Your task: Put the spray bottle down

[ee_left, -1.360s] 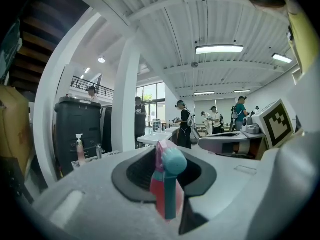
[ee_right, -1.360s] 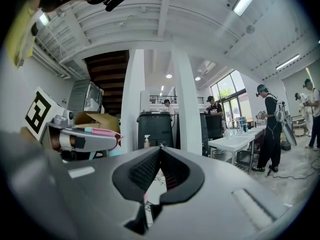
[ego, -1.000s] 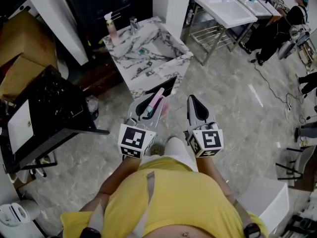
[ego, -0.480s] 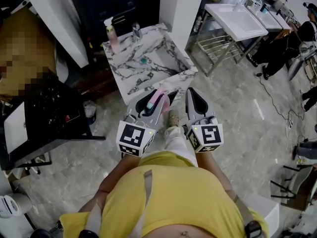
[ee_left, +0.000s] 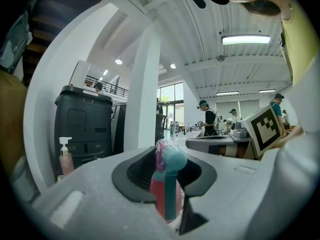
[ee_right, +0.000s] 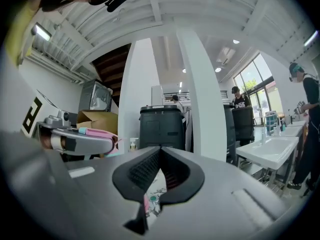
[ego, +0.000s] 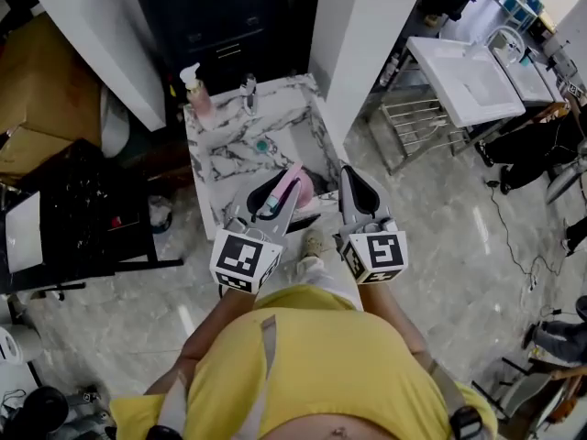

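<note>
Spray bottle [ee_left: 159, 191] base hides inside my left gripper [ego: 273, 195] clamping it; pink body, teal nozzle. Right gripper [ego: 357, 185] pinched together, empty.

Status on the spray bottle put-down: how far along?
Done: nothing set down yet. In hand: the pink plastic spray bottle with teal nozzle sits clamped in the left gripper; right gripper shut, empty. Left: set it down, likely on the white veined-marble sink counter ahead.
</note>
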{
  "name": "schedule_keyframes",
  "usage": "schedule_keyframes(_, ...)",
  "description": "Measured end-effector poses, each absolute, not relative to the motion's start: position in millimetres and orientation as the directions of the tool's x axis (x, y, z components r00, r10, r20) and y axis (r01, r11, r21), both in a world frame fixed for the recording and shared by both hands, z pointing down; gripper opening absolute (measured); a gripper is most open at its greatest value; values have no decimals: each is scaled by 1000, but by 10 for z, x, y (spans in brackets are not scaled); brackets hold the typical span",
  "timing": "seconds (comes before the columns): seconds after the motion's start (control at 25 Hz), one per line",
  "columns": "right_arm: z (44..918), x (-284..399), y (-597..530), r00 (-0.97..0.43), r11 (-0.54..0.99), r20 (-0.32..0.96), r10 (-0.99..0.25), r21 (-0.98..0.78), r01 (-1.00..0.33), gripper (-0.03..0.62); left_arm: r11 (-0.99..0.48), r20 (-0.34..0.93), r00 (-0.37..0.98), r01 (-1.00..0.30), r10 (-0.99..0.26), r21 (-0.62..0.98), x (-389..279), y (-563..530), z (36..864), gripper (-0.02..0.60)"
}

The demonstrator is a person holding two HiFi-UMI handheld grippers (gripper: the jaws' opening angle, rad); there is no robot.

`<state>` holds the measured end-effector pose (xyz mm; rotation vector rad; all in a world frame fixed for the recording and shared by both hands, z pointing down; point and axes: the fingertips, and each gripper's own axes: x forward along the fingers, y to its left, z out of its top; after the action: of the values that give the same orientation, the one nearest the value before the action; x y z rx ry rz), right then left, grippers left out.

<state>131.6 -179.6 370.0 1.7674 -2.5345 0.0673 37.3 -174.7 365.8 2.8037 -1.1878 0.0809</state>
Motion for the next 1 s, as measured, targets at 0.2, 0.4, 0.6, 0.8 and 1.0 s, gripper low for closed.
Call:
schedule_keyframes(0.2, 3734, 1562, -2282, -403, 403, 96, -910, -22, -915, 0, -636, 103, 640, -768, -761, 73, 572, -2249, 3650, 91)
schedule_keyframes(0.4, 3819, 1767, -2641, -442, 441, 113, -890, -36, -897, 0, -587, 108, 590, -807, -800, 65, 694, -2615, 3699, 91)
schedule_keyframes(0.6, 3864, 1880, -2904, -481, 479, 113, -869, -44, -876, 1, -541, 121, 545, -839, -830, 61, 773, -2865, 3746, 91)
schedule_keyframes(0.8, 3832, 1859, -3109, -500, 498, 80, -862, -49, -866, 1, -518, 114, 520, -854, -846, 52, 767, -3035, 3694, 91)
schedule_keyframes(1.0, 3885, 1748, -3285, -513, 511, 84, -854, -47, -859, 0, -521, 130, 520, -853, -844, 29, 748, -3284, 3774, 91)
